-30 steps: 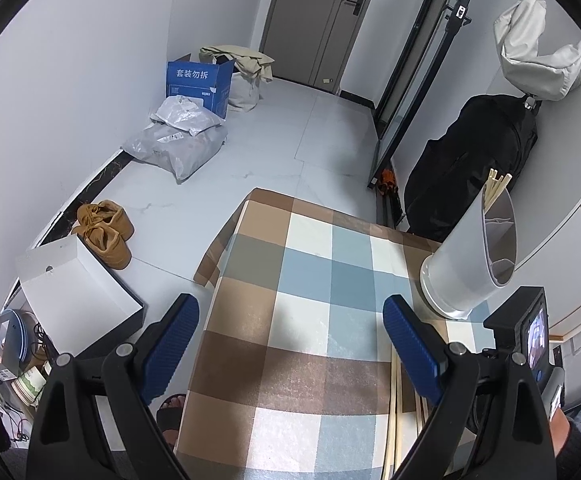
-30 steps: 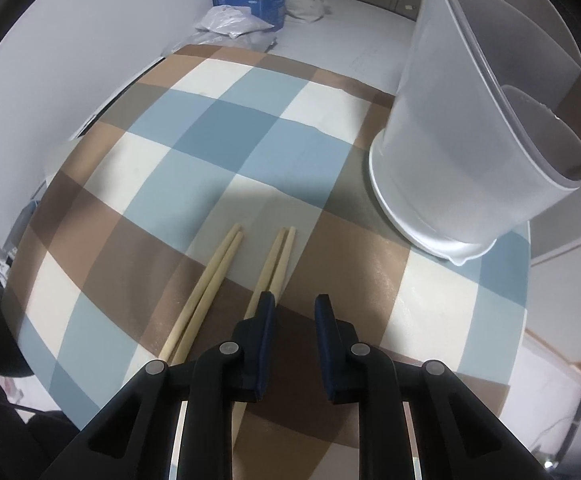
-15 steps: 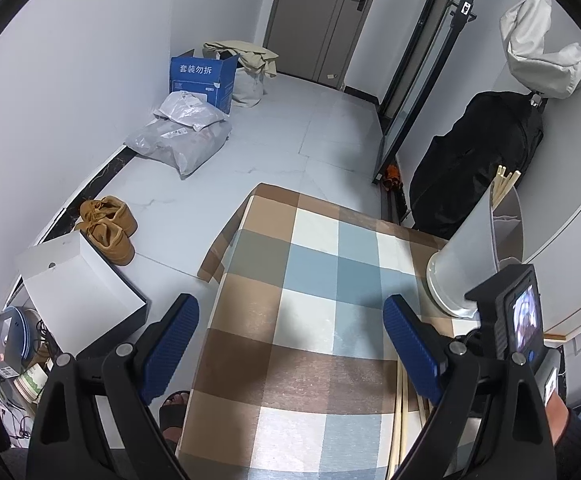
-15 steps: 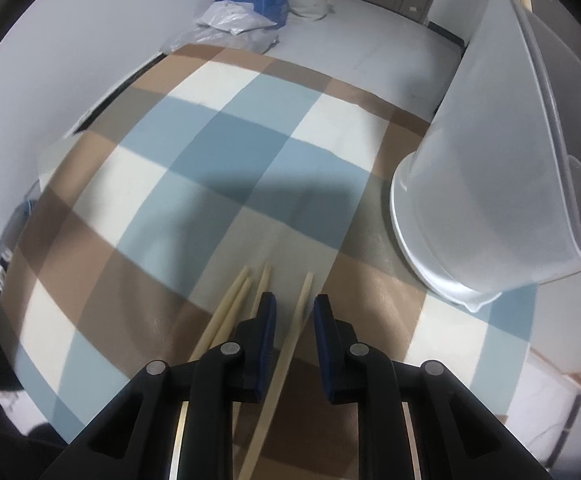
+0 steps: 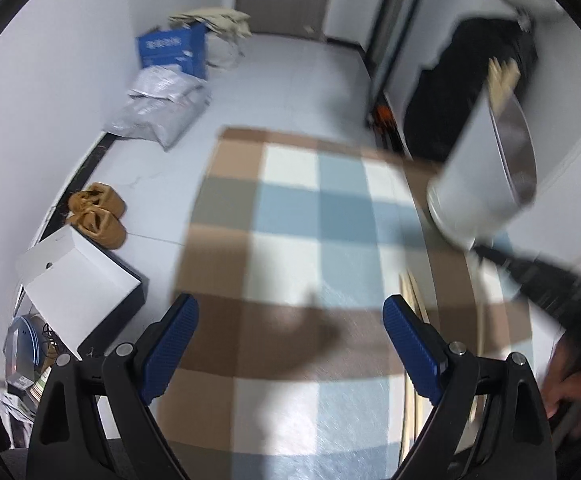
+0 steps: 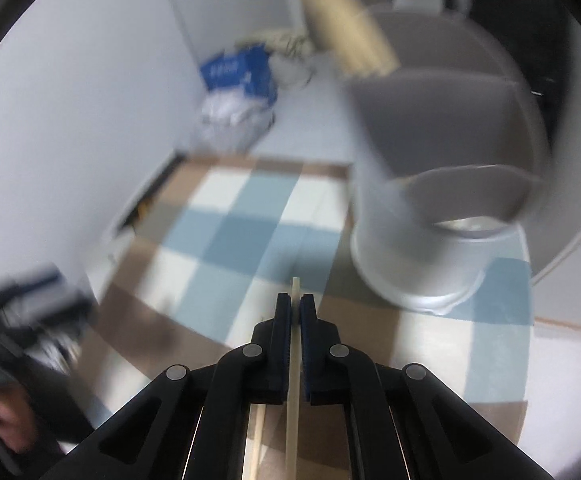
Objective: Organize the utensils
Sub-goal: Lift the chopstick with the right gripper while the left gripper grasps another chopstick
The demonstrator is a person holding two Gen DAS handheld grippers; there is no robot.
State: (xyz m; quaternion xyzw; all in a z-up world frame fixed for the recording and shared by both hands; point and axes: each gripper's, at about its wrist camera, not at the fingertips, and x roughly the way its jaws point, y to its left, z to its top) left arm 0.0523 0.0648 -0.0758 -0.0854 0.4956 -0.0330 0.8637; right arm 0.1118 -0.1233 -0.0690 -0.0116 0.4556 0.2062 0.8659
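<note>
The right tool (image 6: 295, 307) was clamped on one chopstick (image 6: 292, 380) near its tip. Light, stiff and smooth, it would likely pivot in so short a grip. The left tool (image 5: 290, 336) stood wide apart, empty.

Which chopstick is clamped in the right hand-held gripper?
The pale chopstick running between the right hand-held gripper's pads; the others lie on the cloth or stand in the holder.
</note>
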